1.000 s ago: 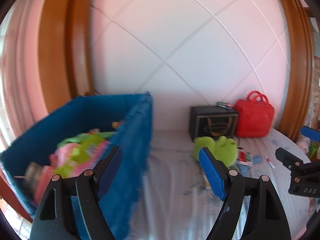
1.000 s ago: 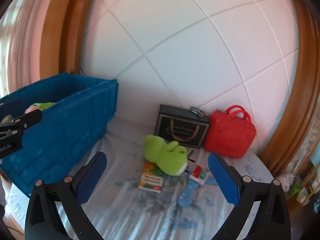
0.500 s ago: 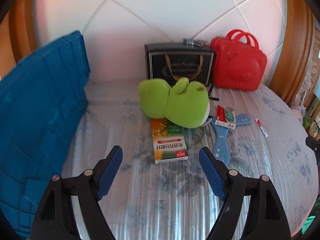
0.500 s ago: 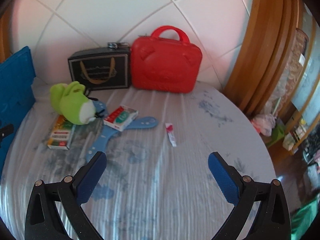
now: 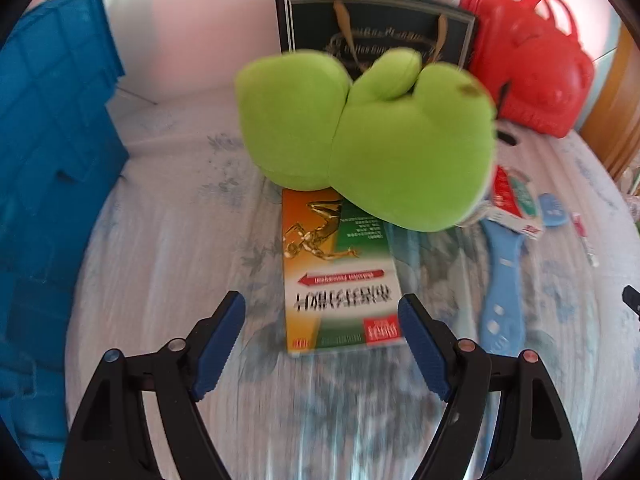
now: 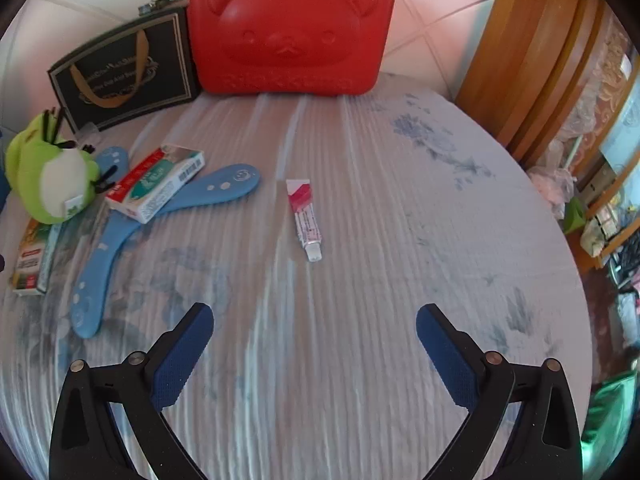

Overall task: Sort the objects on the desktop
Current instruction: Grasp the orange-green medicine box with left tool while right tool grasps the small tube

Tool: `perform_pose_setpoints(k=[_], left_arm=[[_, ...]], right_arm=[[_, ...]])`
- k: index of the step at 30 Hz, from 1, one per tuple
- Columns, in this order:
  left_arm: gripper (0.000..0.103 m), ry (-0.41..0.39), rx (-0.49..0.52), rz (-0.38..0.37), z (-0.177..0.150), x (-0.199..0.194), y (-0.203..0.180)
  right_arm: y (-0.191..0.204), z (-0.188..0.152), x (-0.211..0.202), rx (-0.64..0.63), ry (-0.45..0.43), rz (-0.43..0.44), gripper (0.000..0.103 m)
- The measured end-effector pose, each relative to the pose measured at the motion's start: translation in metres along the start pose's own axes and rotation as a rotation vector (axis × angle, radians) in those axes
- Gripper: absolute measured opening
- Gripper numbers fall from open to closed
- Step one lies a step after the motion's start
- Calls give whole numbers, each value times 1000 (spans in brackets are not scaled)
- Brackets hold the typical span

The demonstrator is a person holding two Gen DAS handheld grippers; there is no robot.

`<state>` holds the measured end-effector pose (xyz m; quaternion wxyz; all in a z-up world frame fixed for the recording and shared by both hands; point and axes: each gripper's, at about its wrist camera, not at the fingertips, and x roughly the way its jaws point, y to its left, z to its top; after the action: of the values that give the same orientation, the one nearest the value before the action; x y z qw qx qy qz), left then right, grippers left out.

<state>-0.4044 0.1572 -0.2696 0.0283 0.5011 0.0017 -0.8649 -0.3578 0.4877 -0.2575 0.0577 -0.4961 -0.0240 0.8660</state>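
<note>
Across both views spreads a worktop [image 6: 360, 168] under a pale, blue-flowered cloth. Filling the left edge of the left wrist view is a blue crate [image 5: 48, 160]. At top centre of the right wrist view a red bear-faced case [image 6: 290, 28] stands beside a black gift box [image 6: 124, 72]. A green plush frog [image 5: 368, 136] lies at centre of the left view, partly on an orange and green box [image 5: 340, 280]. A blue boomerang-shaped piece [image 6: 120, 236] sits left of centre in the right view with a small red and green carton [image 6: 156, 184] on it. A small tube [image 6: 305, 212] lies alone mid-frame. Left gripper [image 5: 322, 344] fingers stand apart, empty, straddling the orange box's near end without touching. Right gripper [image 6: 314, 356] fingers are spread wide, empty, over bare cloth.
</note>
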Motion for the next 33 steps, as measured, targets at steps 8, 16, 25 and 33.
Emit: perform_pose_setpoints(k=[8,16,25,33], left_arm=[[79,53,36,11,18,50,-14],[99,37,-16,-23,28,69,-8],[103,68,-89,-62,25,74,-5],[103,106,-46,-24,16,86,-19]], right_arm=[[-7,24,52,11,39,5,103],[-4,40,92,7,65,52,103],[2,43,104,25,67,97,103],[3,44,100,28,65,63,70]])
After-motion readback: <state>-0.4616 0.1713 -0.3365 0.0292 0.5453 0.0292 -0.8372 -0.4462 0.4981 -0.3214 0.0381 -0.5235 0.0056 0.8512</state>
